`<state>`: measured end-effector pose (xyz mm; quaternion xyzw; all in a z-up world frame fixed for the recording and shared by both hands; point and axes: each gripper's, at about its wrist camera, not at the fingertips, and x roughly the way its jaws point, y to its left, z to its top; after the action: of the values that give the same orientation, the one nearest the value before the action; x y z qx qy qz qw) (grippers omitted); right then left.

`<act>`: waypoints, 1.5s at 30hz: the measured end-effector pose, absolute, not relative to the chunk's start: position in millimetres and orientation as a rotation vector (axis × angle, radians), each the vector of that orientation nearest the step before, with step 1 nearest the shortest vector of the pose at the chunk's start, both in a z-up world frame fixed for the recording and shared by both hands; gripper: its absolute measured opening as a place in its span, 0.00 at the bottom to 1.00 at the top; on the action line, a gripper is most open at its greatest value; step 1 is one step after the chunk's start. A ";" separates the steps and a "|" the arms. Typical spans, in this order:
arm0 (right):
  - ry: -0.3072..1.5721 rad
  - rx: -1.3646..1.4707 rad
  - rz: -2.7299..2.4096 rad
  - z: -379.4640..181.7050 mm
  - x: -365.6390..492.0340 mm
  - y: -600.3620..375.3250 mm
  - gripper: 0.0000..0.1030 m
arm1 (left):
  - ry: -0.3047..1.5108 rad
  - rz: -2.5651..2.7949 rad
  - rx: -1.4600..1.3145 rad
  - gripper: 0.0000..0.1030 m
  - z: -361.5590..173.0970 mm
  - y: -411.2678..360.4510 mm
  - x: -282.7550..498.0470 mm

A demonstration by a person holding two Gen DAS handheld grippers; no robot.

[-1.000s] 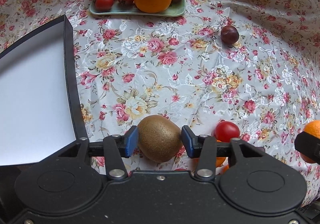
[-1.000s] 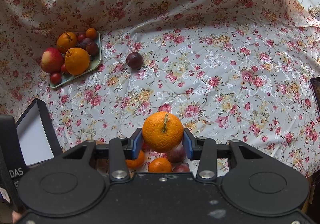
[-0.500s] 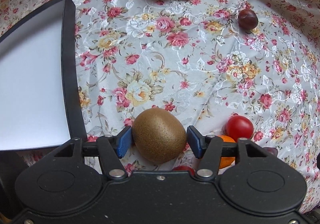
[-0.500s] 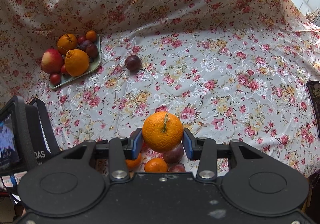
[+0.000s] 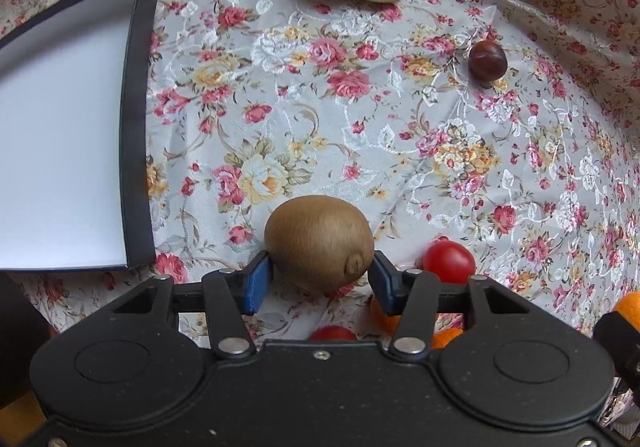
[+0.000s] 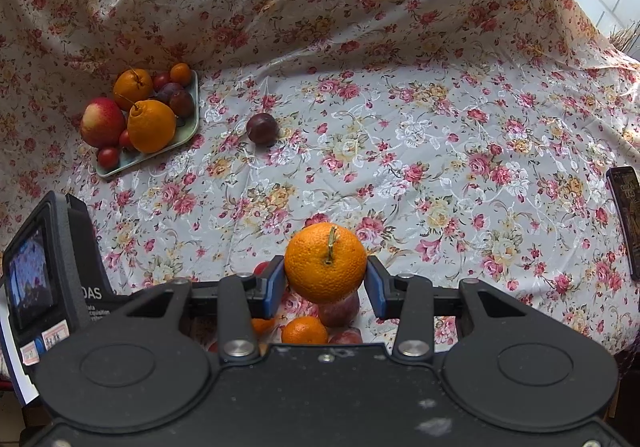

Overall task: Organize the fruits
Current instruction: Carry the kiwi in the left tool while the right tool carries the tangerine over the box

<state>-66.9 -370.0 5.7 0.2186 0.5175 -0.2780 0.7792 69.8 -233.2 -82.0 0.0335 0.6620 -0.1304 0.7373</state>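
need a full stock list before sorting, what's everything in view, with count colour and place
fuzzy oval kiwi: 1, brown, between the left gripper's pads
round stemmed orange: 1, orange, between the right gripper's pads
pale green rectangular tray: 1, far left on the cloth, heaped with fruit: a red apple, two big oranges, a small orange, dark plums, small red fruits
loose dark plum: 1, purple-brown, on the cloth right of the tray
small fruit pile: count unclear, orange and red, under both grippers
black-rimmed white box: 1, left edge
dark phone-like slab: 1, right edge
floral cloth: 1, pink on white, covers everything
left gripper: black, blue pads, closed on the kiwi after just closing in
right gripper: black, blue pads, gripping the orange
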 end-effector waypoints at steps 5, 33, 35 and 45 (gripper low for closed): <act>1.135 0.477 -0.618 0.5 -63.6 -370.7 0.42 | 1.336 -0.301 0.132 0.12 -56.0 -231.7 71.4; 1.151 0.518 -0.580 1.4 -55.0 -369.4 0.42 | 1.361 -0.311 0.082 0.55 -88.2 -247.0 95.2; 1.153 0.513 -0.577 1.8 -56.7 -369.1 0.42 | 1.390 -0.308 0.071 0.56 -95.9 -248.9 97.8; 1.161 0.524 -0.596 -0.3 -58.1 -375.8 0.42 | 1.427 -0.269 -0.014 0.55 -89.9 -238.5 96.7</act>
<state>-58.1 -375.8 -0.3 0.2411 0.5338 -0.2738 0.7628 96.7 -238.5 -89.9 -0.0063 0.6525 -0.1230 0.7477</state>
